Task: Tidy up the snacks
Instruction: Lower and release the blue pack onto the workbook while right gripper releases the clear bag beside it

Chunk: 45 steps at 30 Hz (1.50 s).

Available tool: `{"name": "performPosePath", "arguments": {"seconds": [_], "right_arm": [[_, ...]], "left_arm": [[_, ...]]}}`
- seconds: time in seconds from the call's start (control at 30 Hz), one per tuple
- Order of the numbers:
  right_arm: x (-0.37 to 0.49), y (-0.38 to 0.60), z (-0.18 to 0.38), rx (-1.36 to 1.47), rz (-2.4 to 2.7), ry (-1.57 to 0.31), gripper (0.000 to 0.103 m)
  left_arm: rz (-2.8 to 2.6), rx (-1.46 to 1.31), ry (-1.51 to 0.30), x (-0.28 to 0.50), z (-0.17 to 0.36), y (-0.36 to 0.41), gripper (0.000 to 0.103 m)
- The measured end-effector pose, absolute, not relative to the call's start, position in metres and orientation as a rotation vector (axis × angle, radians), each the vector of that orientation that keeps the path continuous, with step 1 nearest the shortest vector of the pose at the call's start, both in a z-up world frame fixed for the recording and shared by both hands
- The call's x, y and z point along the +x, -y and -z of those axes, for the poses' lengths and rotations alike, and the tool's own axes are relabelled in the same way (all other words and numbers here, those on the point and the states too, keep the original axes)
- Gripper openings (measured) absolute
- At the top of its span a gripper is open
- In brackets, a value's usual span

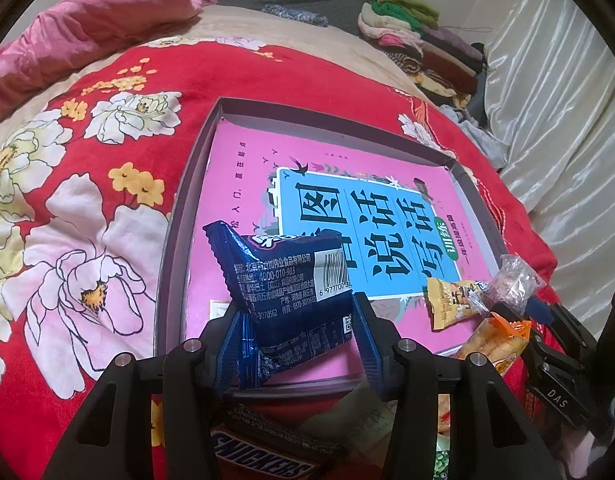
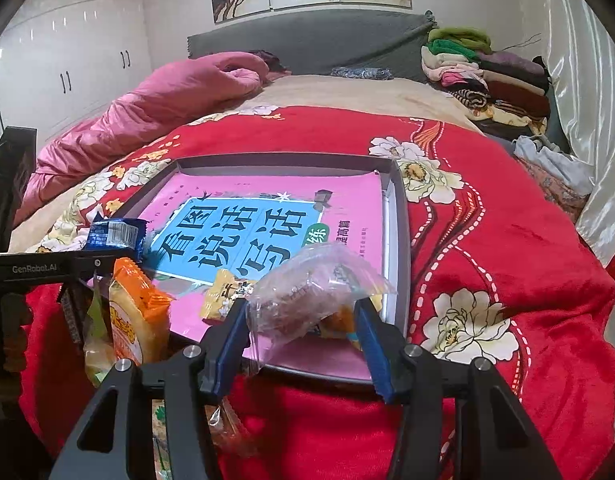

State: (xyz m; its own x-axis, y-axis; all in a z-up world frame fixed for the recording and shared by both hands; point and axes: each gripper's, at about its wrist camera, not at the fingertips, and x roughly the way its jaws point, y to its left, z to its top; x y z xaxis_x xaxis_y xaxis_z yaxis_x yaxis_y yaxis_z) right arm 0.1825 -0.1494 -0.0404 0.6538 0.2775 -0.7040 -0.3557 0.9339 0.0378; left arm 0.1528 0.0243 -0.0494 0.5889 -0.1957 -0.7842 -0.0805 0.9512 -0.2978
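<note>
Bedroom; work surface is a bed under a red floral blanket [image 2: 487, 240], with a shallow grey tray [image 2: 399, 216] lying on it and a pink book [image 1: 235, 184] flat inside.

Left gripper [image 1: 295, 340]: jaws clamped on a dark blue snack packet [image 1: 279, 280], held upright above the tray's near edge. A Snickers bar [image 1: 263, 464] lies on the blanket just below it.

Right gripper [image 2: 303, 324]: jaws clamped on a clear plastic snack bag [image 2: 307, 284], over the tray's near right corner.

A yellow snack packet [image 2: 223, 292] rests on the book just beyond. An orange snack packet [image 2: 131, 312] stands to its left, outside the tray. Folded clothes [image 2: 487, 76] are stacked far right.
</note>
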Motion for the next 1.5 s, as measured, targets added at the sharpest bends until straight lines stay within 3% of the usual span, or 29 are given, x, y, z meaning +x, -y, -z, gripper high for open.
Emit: {"name": "performPosePath", "arguments": {"seconds": [0.67, 1.0, 1.37, 1.5], "right_arm": [[0.178, 0.149, 0.034, -0.092, -0.387, -0.766, 0.065], [0.173, 0.146, 0.029, -0.091, -0.414, -0.741, 0.065], [0.171, 0.139, 0.029, -0.088, -0.471, -0.746, 0.065], [0.17, 0.139, 0.027, -0.087, -0.476, -0.736, 0.065]], "left_arm": [[0.072, -0.319, -0.949, 0.151, 0.047, -0.027, 0.058], [0.067, -0.321, -0.941, 0.149, 0.041, -0.031, 0.059], [0.065, -0.332, -0.936, 0.147, 0.034, -0.036, 0.066], [0.057, -0.331, -0.921, 0.146, 0.028, -0.038, 0.074]]}}
